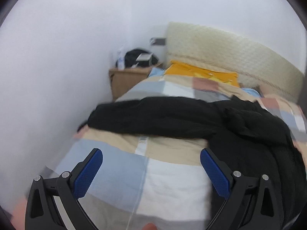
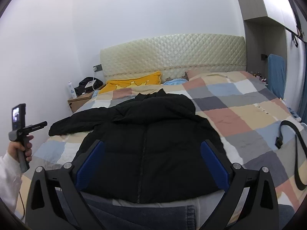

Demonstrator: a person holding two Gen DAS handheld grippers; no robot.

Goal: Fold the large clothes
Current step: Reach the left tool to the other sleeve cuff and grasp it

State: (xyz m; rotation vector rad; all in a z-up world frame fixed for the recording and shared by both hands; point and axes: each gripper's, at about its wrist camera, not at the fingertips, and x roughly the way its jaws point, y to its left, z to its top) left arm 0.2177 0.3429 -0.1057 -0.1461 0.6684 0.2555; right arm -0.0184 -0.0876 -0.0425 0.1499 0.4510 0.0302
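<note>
The bed (image 2: 249, 115) fills the room from the near edge to the quilted headboard (image 2: 172, 53) at the far wall, its patchwork cover all checks of blue, grey, pink and cream. On it lies the black puffer jacket (image 2: 149, 143), front up, zip running toward the near edge, collar pointing far, and one sleeve (image 1: 149, 117) stretched out to the left, almost to the bed's left edge. The other sleeve I can't make out; it may be tucked under or folded in on the right. A yellow pillow (image 2: 134, 82) sits far left by the headboard, and a black strap (image 2: 295, 149) trails over the right side.

The right gripper (image 2: 152, 163) hangs over the jacket's body, fingers spread wide, holding nothing. The left gripper (image 1: 151, 170) is out to the left over bare cover, near the sleeve, also wide and empty.

It looks to me like folding has barely started: the coat is laid out but not gathered. The next move, I'd guess, calls for the left gripper to reach farther, pinch the sleeve cuff and carry it right across the chest.
</note>
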